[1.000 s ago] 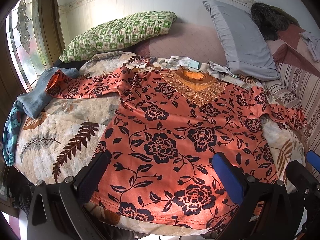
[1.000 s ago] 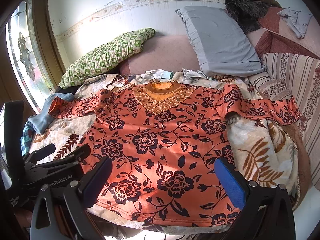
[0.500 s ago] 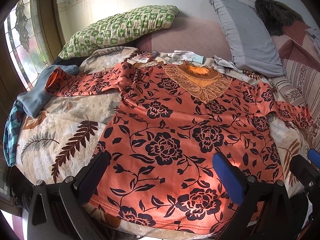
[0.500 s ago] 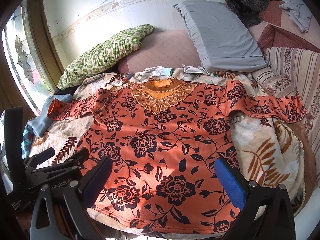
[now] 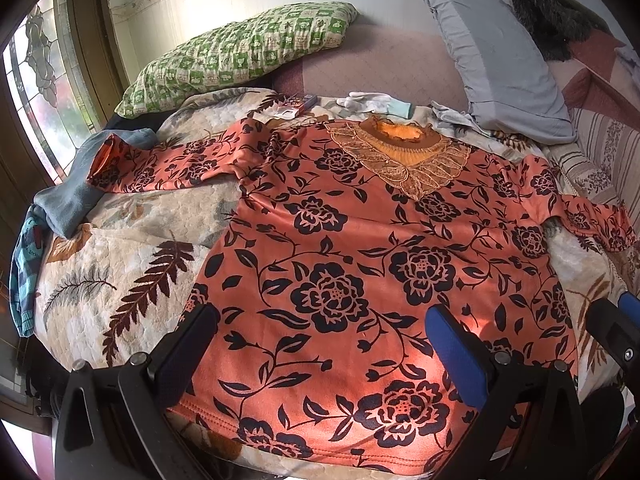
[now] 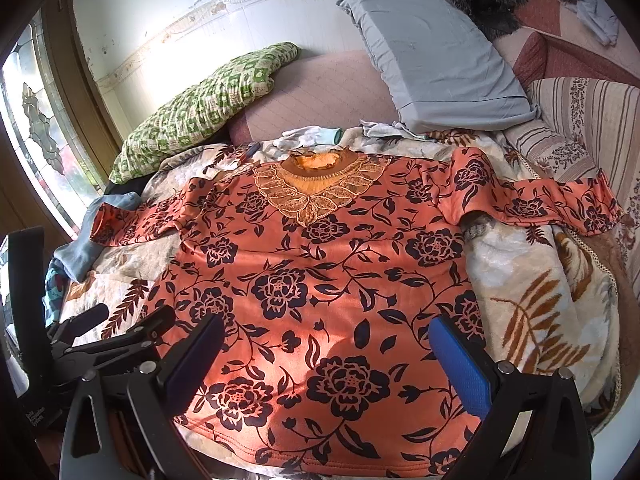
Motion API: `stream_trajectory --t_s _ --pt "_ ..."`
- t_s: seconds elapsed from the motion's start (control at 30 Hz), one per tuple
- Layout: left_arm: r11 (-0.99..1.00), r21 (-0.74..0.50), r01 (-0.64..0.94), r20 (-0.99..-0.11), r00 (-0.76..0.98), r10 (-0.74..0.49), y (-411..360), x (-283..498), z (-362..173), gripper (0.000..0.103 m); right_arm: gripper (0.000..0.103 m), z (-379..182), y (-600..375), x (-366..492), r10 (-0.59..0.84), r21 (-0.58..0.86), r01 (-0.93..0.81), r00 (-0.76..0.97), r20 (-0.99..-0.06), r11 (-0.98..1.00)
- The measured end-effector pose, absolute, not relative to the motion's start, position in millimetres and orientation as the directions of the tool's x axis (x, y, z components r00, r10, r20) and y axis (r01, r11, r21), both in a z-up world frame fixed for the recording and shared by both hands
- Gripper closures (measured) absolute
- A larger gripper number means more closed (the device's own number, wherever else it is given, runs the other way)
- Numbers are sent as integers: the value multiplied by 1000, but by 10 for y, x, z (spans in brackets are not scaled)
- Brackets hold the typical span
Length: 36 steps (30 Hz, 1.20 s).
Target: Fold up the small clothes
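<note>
Blanket [image 5: 120,272] lies bare left of the top [image 5: 360,260]; pillows [image 5: 248,52] crowd beyond it.

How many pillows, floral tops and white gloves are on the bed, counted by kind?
Pillows: 2, the green checked pillow and the grey pillow.
Floral tops: 1, the orange floral top.
White gloves: 1, the white glove.
Total: 4.

I am seeing the long-sleeved top [image 5: 360,264] lying flat on the leaf-print blanket [image 5: 120,280], hem toward me, collar away, sleeves reaching out left and right. Behind the collar a glove [image 5: 372,102] is lying. Two pillows [image 5: 240,52] are leaning against the wall beyond, one left, one right [image 5: 500,60].
</note>
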State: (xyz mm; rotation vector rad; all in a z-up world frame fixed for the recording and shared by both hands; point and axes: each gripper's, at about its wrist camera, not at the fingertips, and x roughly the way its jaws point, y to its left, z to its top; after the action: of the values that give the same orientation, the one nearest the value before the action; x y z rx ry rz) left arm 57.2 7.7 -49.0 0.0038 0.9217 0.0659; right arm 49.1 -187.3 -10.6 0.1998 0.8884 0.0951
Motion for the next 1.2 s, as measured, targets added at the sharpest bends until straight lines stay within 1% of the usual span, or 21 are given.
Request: stream_trajectory --t_s 0.3,0.4,0.47,0.53,0.6,0.63,0.73,0.77,0.8,0.83,0.9,0.93,1.03,1.2 --pt "998 38 -48 -799 599 59 71 589 -521 0 0 -166 -1965 527 166 223 10 635 -754 975" --pt "998 24 -50 -814 579 49 116 632 -592 0 0 -276 -2147 606 214 279 13 609 -764 960" --pt "999 24 -48 -822 567 47 126 660 -640 0 0 -373 -2441 681 263 367 59 593 -761 929" --pt "998 30 -47 -827 560 52 128 677 -677 0 0 -466 -2869 756 319 494 137 611 -724 859" --pt "998 35 -44 -833 550 54 126 694 -717 0 0 -566 -3368 859 314 582 249 647 -695 774" --pt "998 39 -42 -836 546 56 124 703 -734 0 0 -628 -3632 926 314 638 289 682 -660 713" --pt "998 51 -38 -844 532 64 137 733 -797 0 0 -893 -4510 1003 267 797 400 792 -549 453" --pt "998 54 -39 -848 526 66 149 748 -825 0 0 -985 -4779 979 230 814 442 807 -544 377" --pt "997 57 -41 -853 517 71 156 764 -857 0 0 -1058 -5009 961 183 819 476 817 -546 320" --pt "997 61 -42 -858 509 74 160 781 -890 0 0 -1100 -5195 942 125 800 520 810 -573 298" --pt "997 65 -39 -868 490 76 162 814 -960 0 1 -1154 -5461 979 31 751 584 782 -622 308" --pt "997 67 -35 -874 481 76 160 831 -996 0 4 -1188 -5567 1021 -3 723 611 765 -644 322" --pt "996 81 -27 -886 456 84 149 872 -1088 0 13 -1302 -5886 1212 -36 680 647 733 -679 343" --pt "995 99 -19 -891 444 97 150 920 -1149 0 18 -1394 -6135 1513 -130 589 729 660 -740 349"
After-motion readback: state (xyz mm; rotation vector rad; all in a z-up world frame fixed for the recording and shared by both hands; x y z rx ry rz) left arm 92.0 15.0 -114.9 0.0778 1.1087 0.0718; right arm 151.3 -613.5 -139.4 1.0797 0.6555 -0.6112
